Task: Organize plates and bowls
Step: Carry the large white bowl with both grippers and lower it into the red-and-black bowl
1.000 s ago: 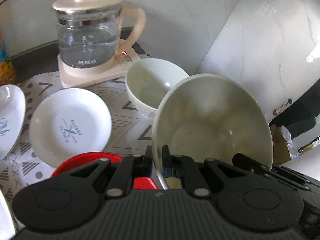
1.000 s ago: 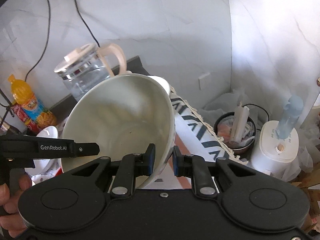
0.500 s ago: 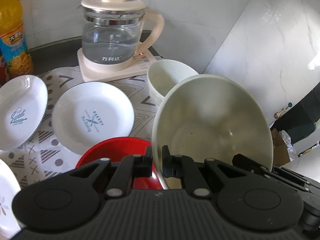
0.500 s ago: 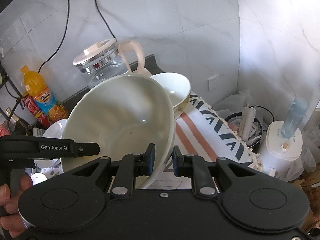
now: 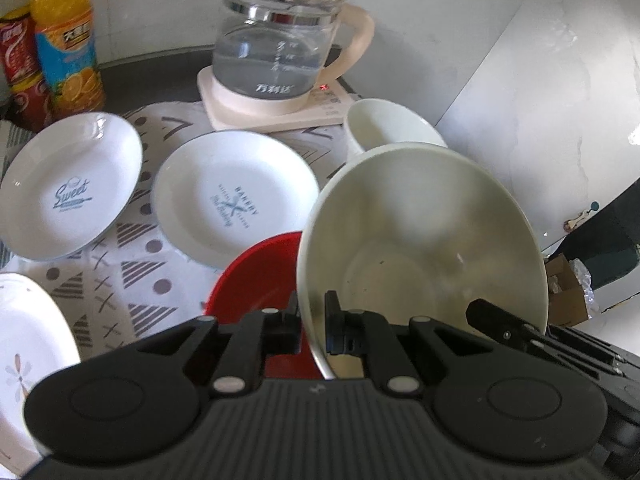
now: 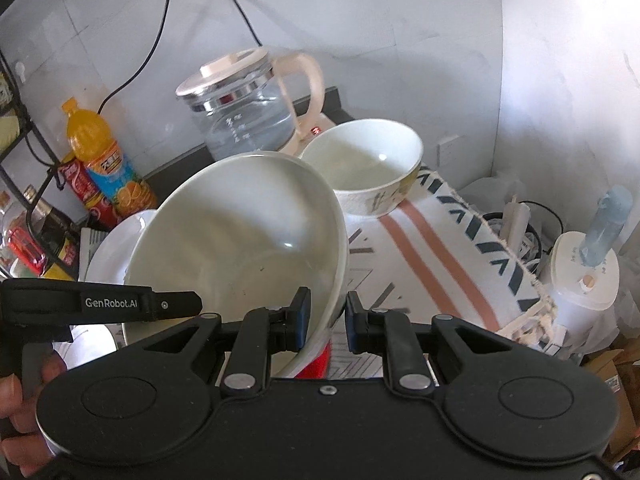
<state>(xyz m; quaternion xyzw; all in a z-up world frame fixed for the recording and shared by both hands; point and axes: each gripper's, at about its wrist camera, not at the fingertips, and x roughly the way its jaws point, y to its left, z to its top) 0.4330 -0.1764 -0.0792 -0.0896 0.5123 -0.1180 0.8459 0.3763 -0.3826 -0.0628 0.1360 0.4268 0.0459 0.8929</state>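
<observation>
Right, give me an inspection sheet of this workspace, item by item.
Surface: patterned cloth over a dark counter.
Job's things: big bowl held tilted; small bowl and red dish on cloth; three plates, Bakery, Sweet, floral.
Clutter: kettle, juice bottle, can.
Claws: left claw and right claw both shut on the big bowl's rim.
Cables: two black ones down the wall.
Surroundings: marble walls; dispenser beside the counter.

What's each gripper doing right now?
Left gripper: shut on the big cream bowl rim.
Right gripper: shut on the same bowl's rim.
</observation>
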